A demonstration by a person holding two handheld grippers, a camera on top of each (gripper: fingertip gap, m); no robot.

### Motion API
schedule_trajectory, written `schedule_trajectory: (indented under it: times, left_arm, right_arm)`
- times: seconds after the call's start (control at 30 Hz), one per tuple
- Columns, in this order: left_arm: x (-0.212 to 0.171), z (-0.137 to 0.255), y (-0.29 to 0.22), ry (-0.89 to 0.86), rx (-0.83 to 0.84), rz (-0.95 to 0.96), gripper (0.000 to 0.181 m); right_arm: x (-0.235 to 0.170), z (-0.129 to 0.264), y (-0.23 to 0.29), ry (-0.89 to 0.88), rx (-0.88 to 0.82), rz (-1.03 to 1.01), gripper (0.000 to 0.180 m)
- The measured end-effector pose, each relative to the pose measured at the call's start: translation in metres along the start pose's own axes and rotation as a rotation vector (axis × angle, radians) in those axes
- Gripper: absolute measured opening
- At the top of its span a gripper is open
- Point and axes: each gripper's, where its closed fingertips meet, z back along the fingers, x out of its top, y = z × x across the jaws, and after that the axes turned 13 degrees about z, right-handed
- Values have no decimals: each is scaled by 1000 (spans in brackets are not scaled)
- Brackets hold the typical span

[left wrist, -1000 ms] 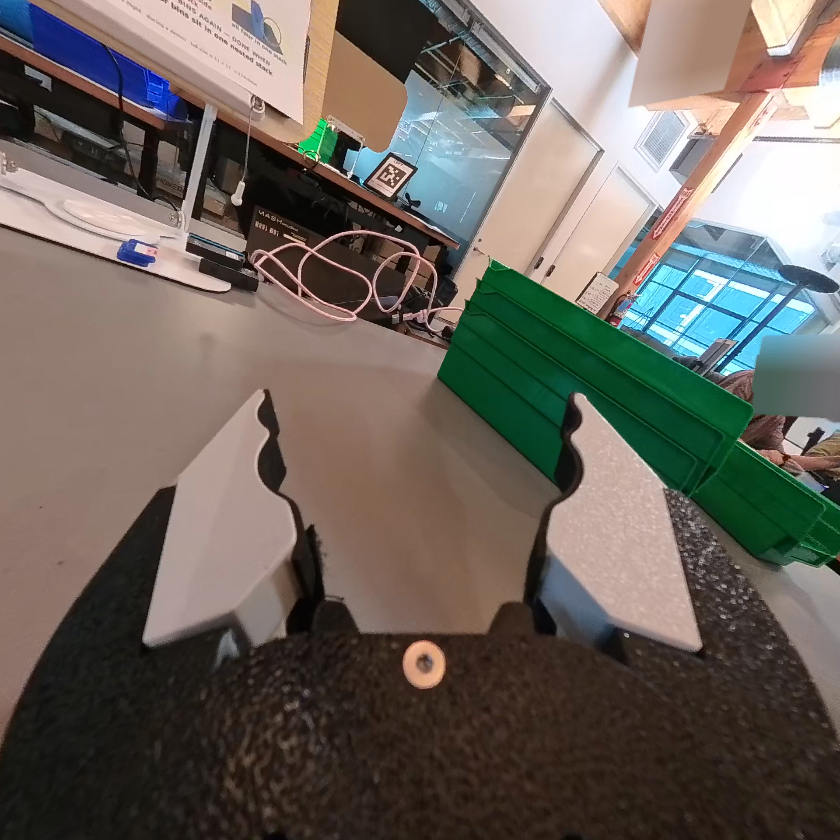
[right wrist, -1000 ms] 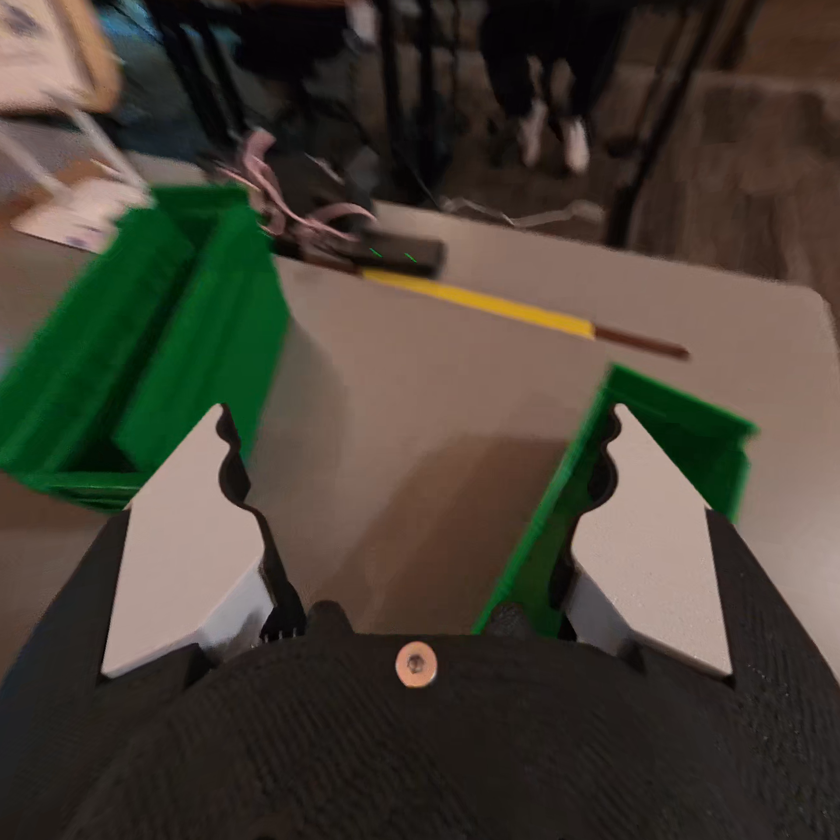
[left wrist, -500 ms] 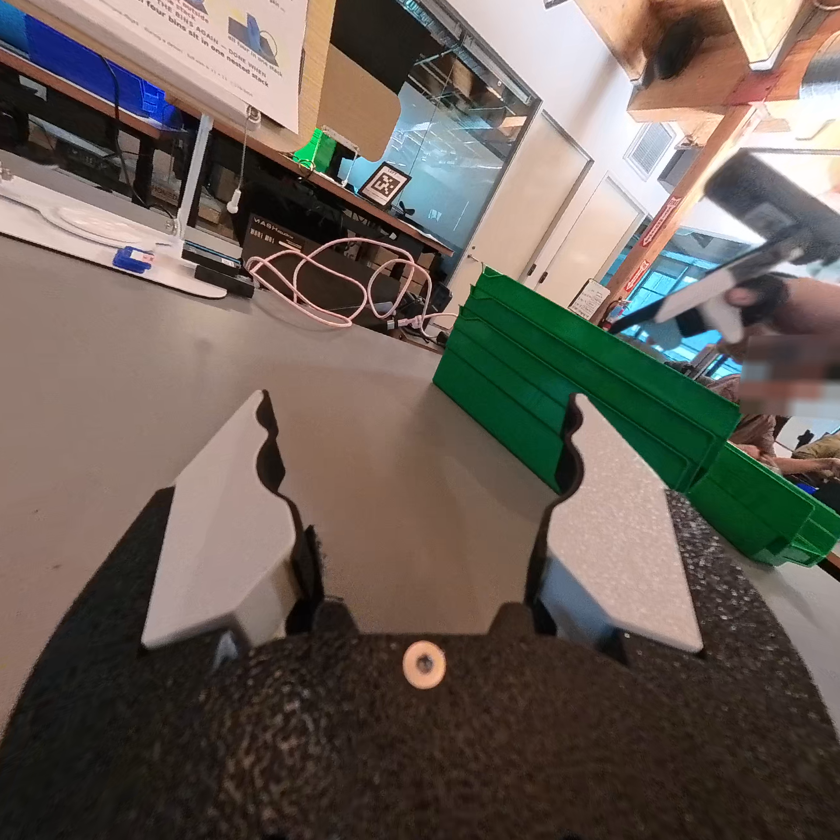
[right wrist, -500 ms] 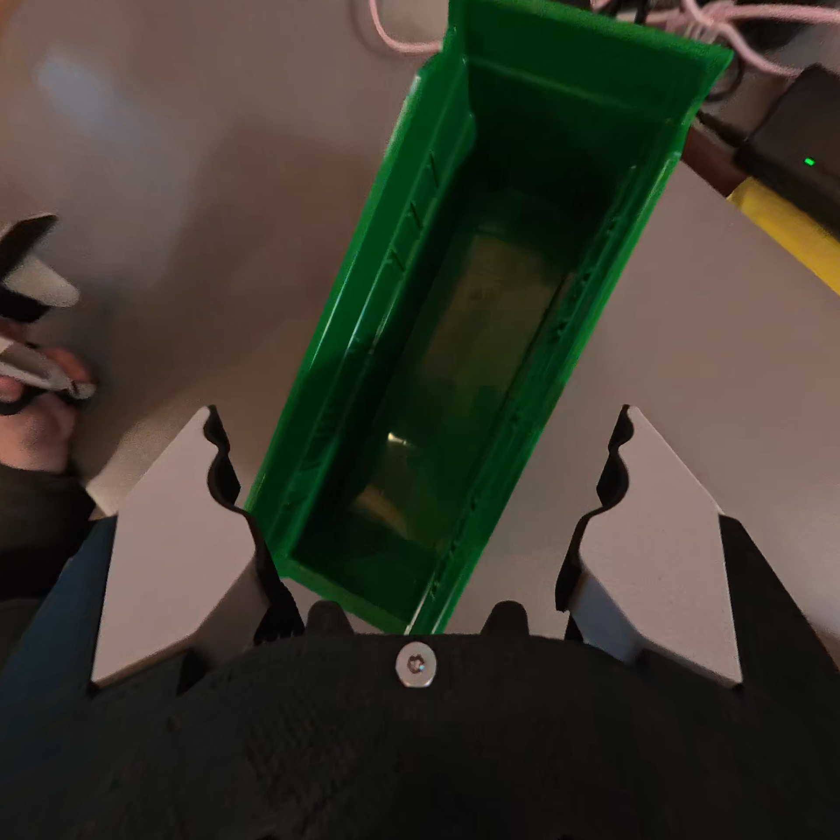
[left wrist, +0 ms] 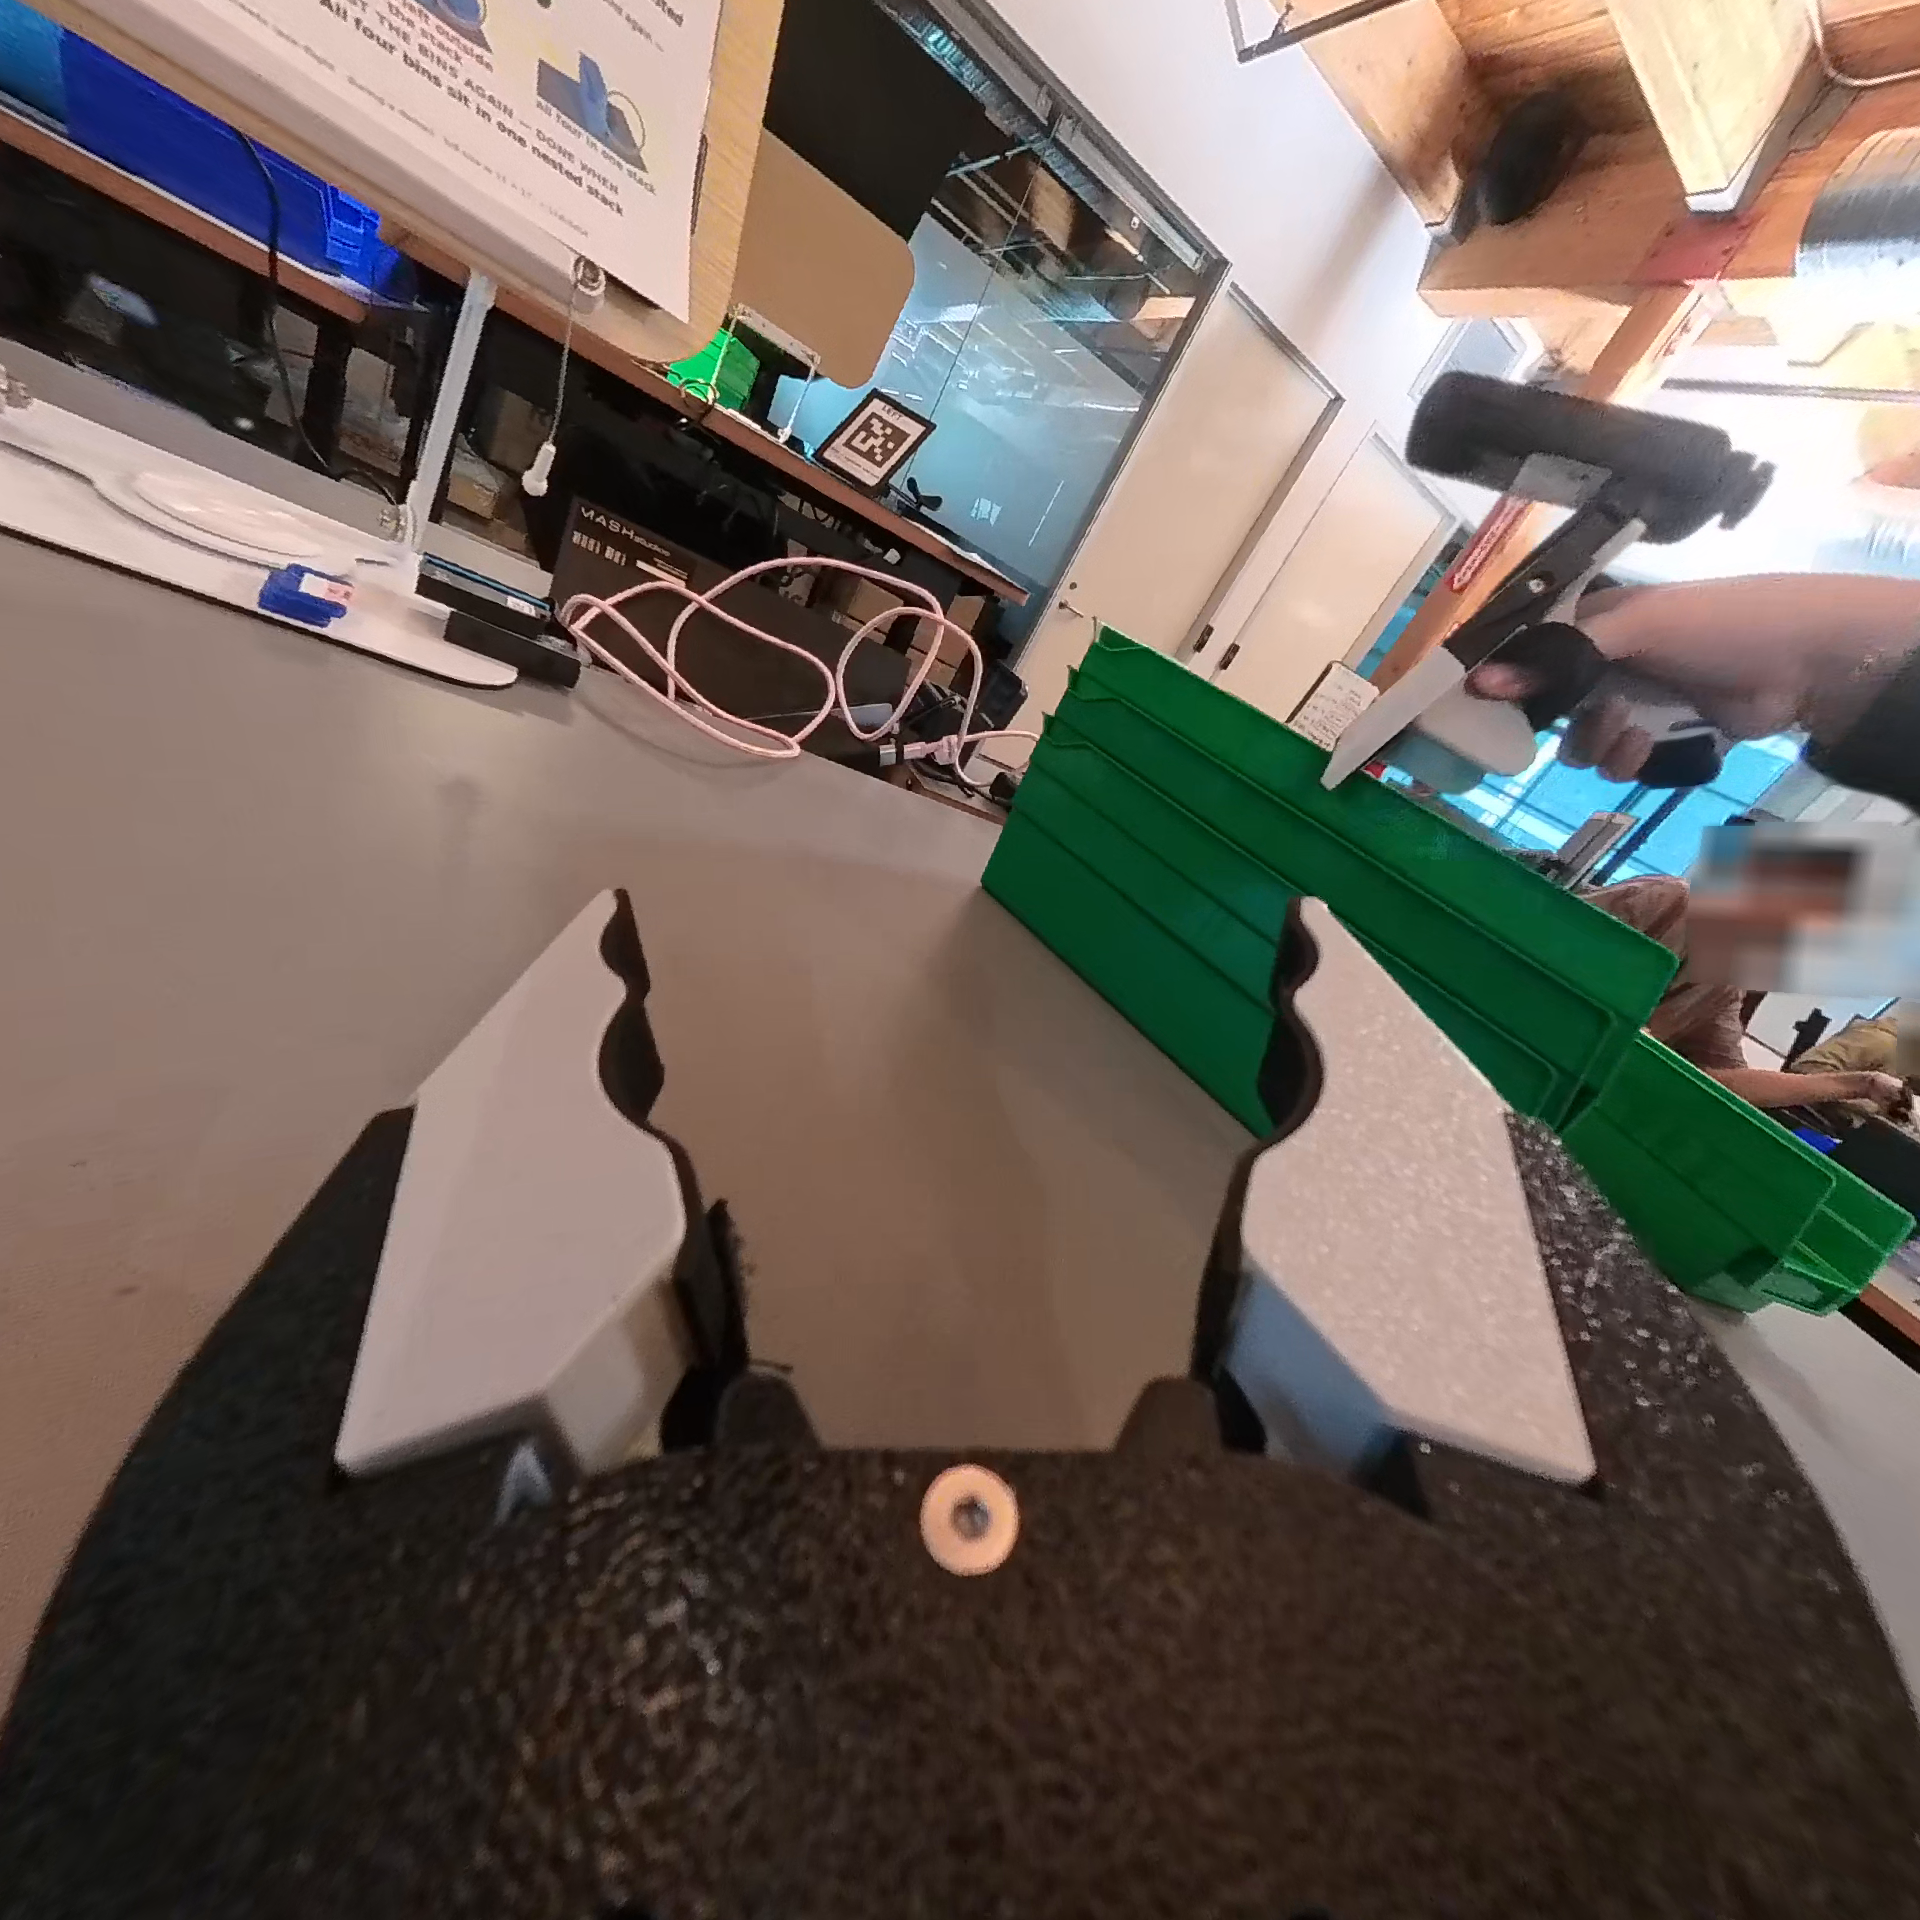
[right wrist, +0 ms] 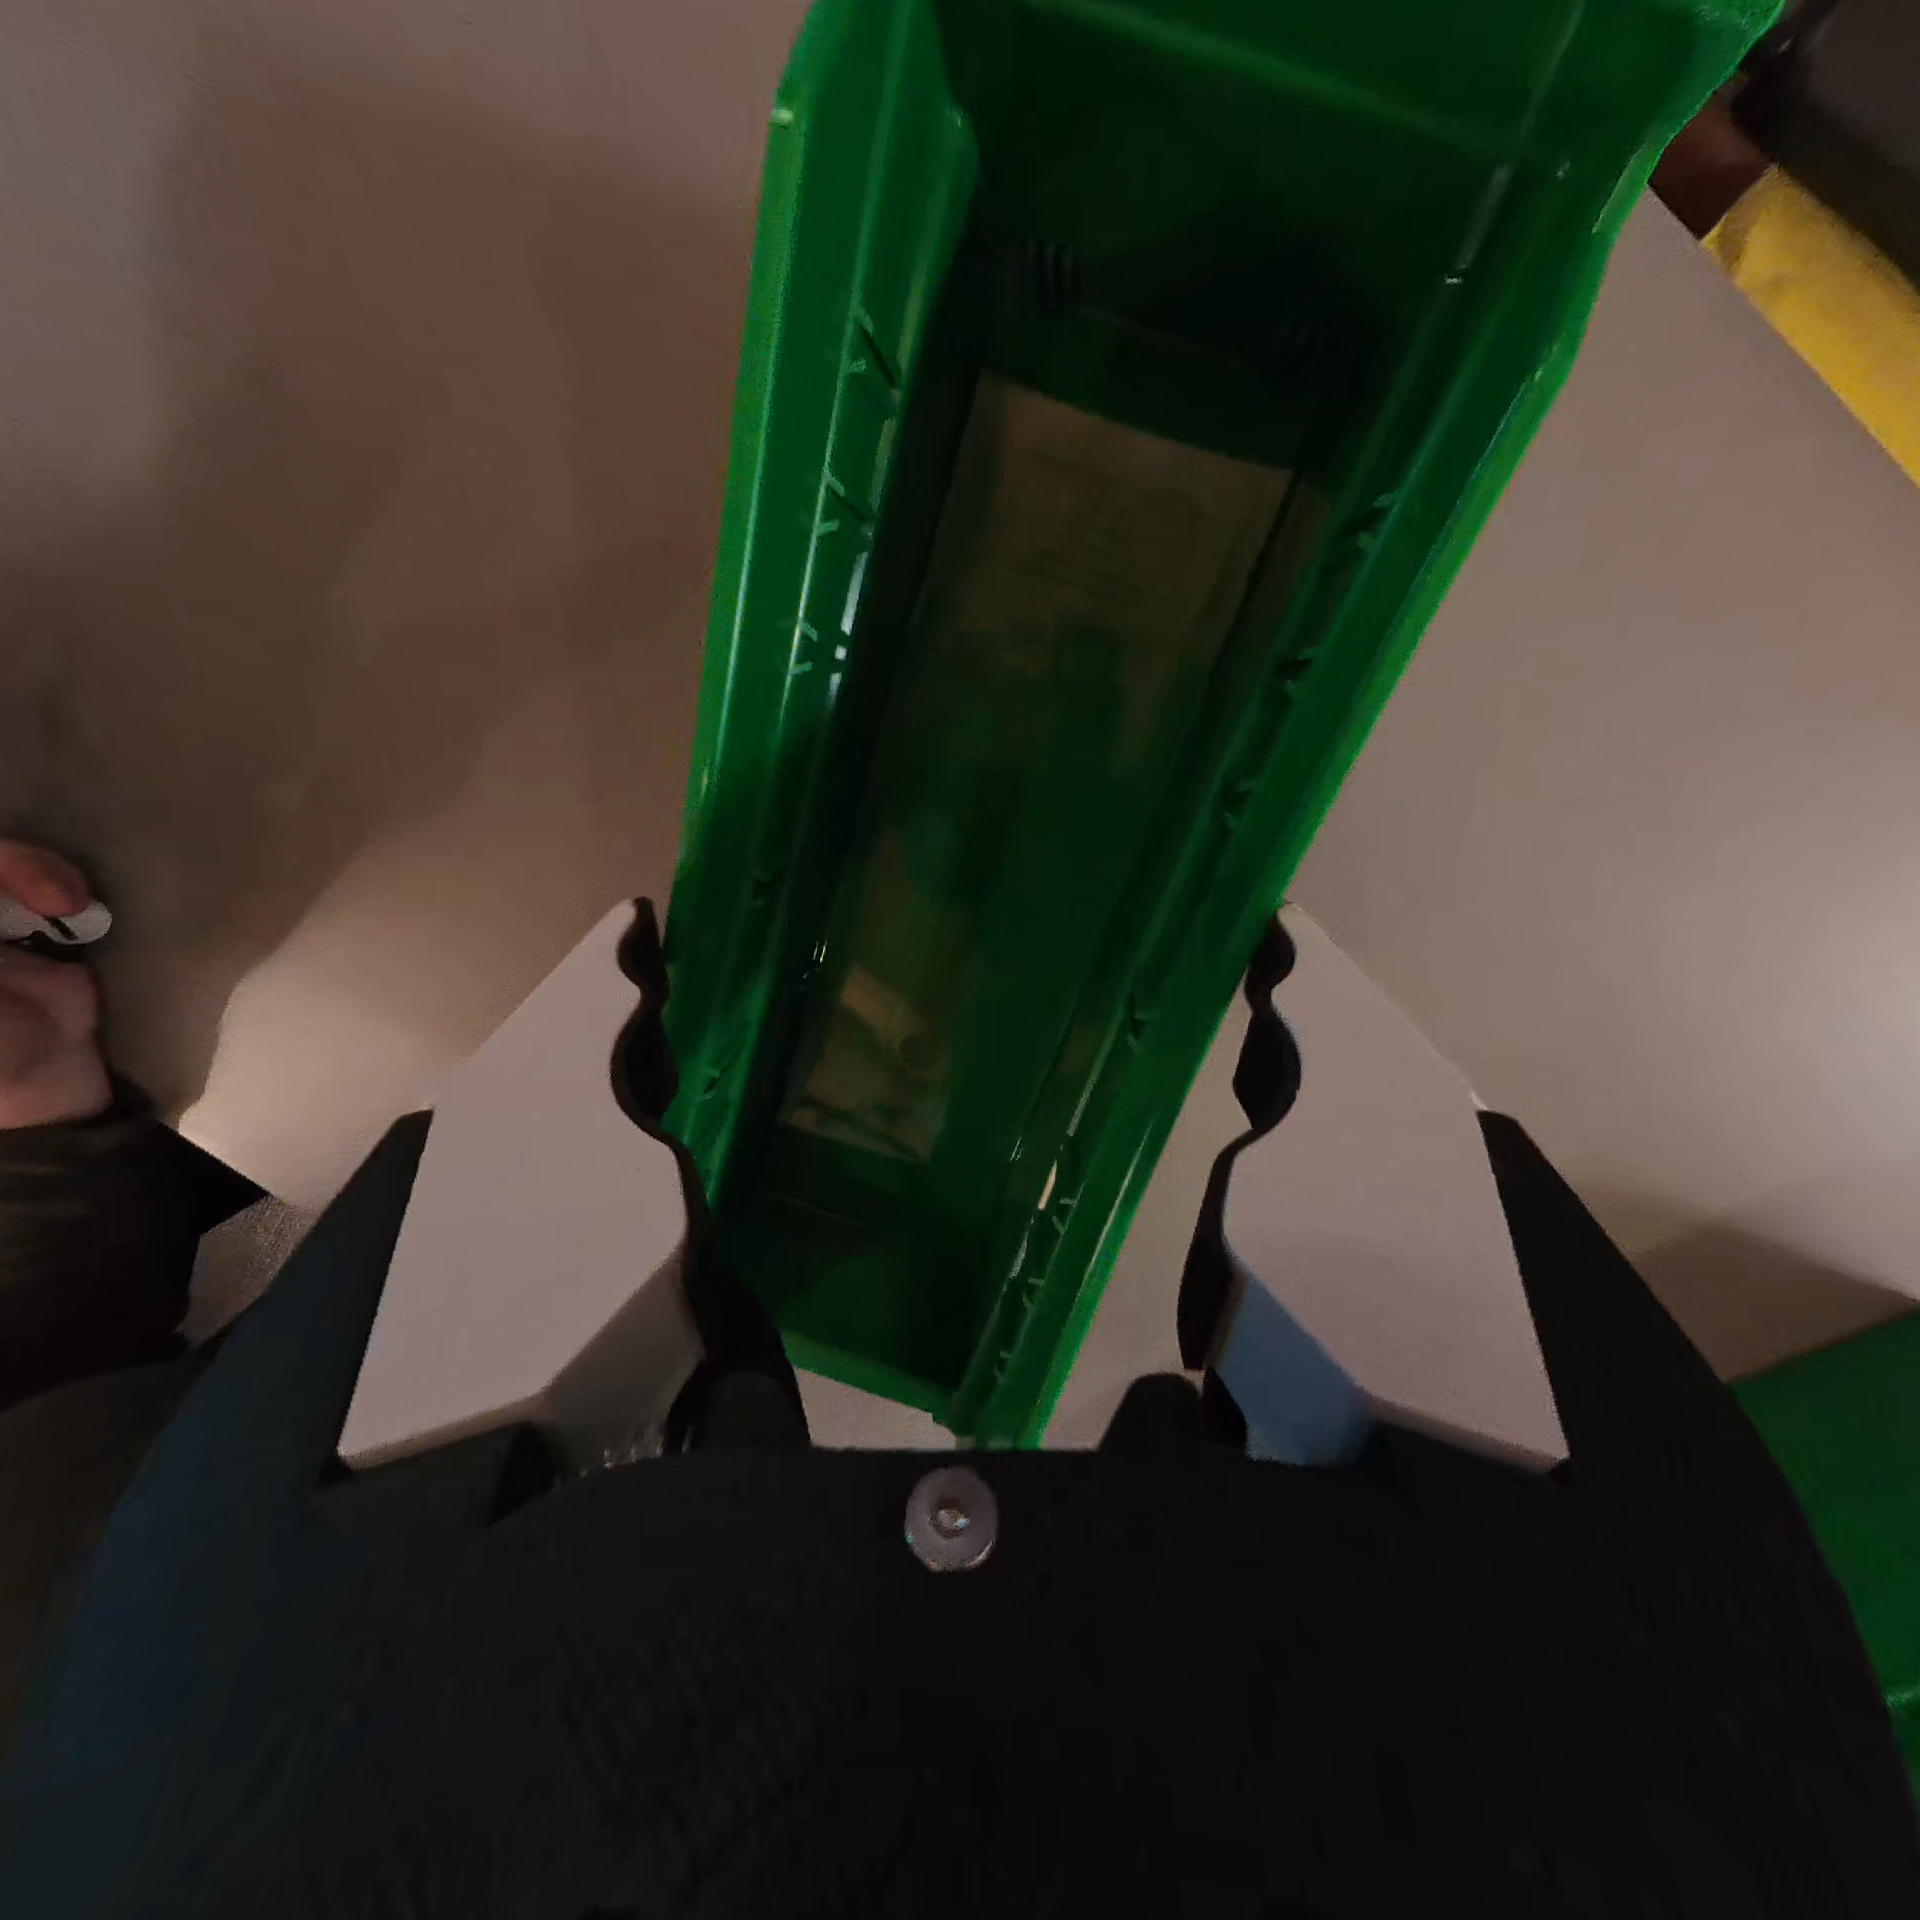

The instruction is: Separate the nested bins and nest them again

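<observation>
A stack of nested green bins (left wrist: pixel 1195 852) stands on the grey table (left wrist: pixel 416 883), to the right of my left gripper (left wrist: pixel 956 914). That gripper is open, empty and low over the table. In the right wrist view I look down into the top bin (right wrist: pixel 790 623). My right gripper (right wrist: pixel 956 920) is open over the bin's near end. Its left finger is outside the left wall and the right wall lies between the fingers. In the left wrist view the right gripper (left wrist: pixel 1392 727) hangs with a fingertip at the stack's top rim.
A separate green bin (right wrist: pixel 1829 1455) shows at the lower right of the right wrist view. A pink cable (left wrist: pixel 790 665), black boxes and a white sign stand (left wrist: pixel 447 416) sit at the table's far side. A yellow strip (right wrist: pixel 1829 291) runs along the table edge. A hand (right wrist: pixel 42 997) holds the left gripper.
My right gripper swung from the separate bin over to the stack and came down over its near end. My left gripper stayed open and barely moved.
</observation>
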Motion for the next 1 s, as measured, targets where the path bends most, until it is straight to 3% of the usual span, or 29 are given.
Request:
schedule_trajectory:
  times: [0.8, 1.0]
  left_arm:
    - [1, 1, 4, -4, -2, 42, 116]
    - [1, 0, 4, -3, -3, 45, 116]
  right_arm:
    - [20, 22, 6, -28, -25, 103, 101]
    - [29, 46, 4, -63, -67, 142, 102]
